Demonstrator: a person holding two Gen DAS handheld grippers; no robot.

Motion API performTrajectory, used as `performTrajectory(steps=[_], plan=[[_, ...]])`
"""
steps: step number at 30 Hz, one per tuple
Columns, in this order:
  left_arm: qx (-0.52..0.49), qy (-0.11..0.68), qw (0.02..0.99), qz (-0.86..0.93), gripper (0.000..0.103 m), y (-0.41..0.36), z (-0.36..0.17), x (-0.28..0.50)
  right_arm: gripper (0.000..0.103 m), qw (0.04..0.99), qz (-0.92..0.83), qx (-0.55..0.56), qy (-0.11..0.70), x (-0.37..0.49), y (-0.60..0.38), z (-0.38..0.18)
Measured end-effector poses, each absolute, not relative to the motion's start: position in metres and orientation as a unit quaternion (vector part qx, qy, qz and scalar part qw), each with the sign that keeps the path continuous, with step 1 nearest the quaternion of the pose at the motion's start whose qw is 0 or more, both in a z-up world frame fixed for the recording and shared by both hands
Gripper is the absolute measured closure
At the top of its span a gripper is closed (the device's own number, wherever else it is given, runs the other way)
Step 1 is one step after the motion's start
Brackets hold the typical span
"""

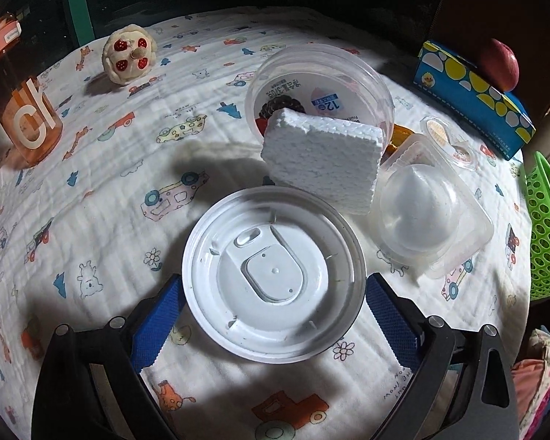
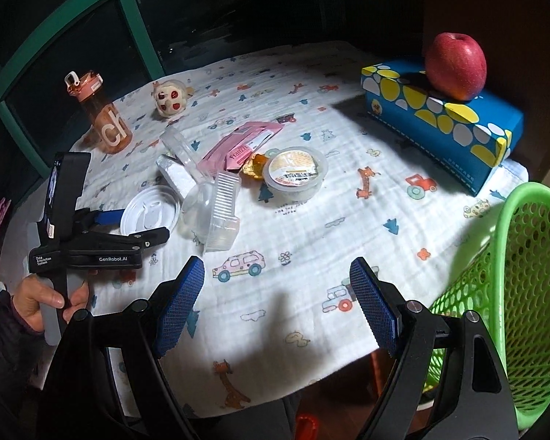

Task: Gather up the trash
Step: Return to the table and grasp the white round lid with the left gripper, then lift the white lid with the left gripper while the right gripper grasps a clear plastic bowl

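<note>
Left gripper [image 1: 273, 302] down over the white plastic lid [image 1: 274, 275], jaws spread wide to either side of its rim, blue pads not visibly pressing on it, so not gripped yet. Lid flat on the printed tablecloth [image 1: 102, 190], right between the fingers, first piece lined up for collection.

Just beyond the fingertips: white foam block [image 1: 321, 159] leaning against a clear round tub [image 1: 319, 88] lying on its side. To the right of the block, a clear domed clamshell [image 1: 431, 220]; past that, a small sealed cup [image 1: 447, 139]. In the right wrist view, also a pink wrapper [image 2: 244, 145] and a scrap of orange peel [image 2: 255, 165] in the same heap. All still on the cloth.

Right gripper [image 2: 277, 302] hanging over bare cloth at the near edge, jaws apart, nothing between them. Green mesh basket [image 2: 513, 275] just to its right, likely the bin; inside mostly out of sight, nothing visibly in it.

Further out, not trash by the look: orange water bottle [image 1: 22, 110] far left, strawberry plush toy [image 1: 128, 53] beyond it, blue tissue box [image 2: 443, 124] with a red apple [image 2: 454, 68] on top at far right.

Judging by the heap, barely begun. Everything left: close on the lid, carry it to the basket, then the rest piece by piece.
</note>
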State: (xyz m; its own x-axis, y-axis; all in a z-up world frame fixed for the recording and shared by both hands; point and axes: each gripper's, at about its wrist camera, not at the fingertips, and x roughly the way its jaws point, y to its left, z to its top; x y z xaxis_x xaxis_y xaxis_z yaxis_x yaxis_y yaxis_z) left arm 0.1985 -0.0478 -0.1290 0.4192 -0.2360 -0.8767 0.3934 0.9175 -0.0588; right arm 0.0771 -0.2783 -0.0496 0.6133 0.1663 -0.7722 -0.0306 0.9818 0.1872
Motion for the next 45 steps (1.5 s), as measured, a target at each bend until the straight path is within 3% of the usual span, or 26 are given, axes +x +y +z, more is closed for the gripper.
performTrajectory(steps=[12, 32, 45], plan=[[0.063, 0.493, 0.843, -0.207, 0.014, -0.043, -0.127, 0.195, 0.022, 0.891, 0.089, 0.062, 0.442, 0.106, -0.248, -0.054], [0.018, 0.454, 0.872, -0.183, 0.014, 0.012, -0.072, 0.156, 0.024, 0.889, 0.133, 0.040, 0.436, 0.136, -0.214, -0.050], [0.003, 0.439, 0.883, -0.164, 0.014, 0.034, -0.058, 0.143, 0.032, 0.884, 0.153, 0.029, 0.440, 0.149, -0.201, -0.055]])
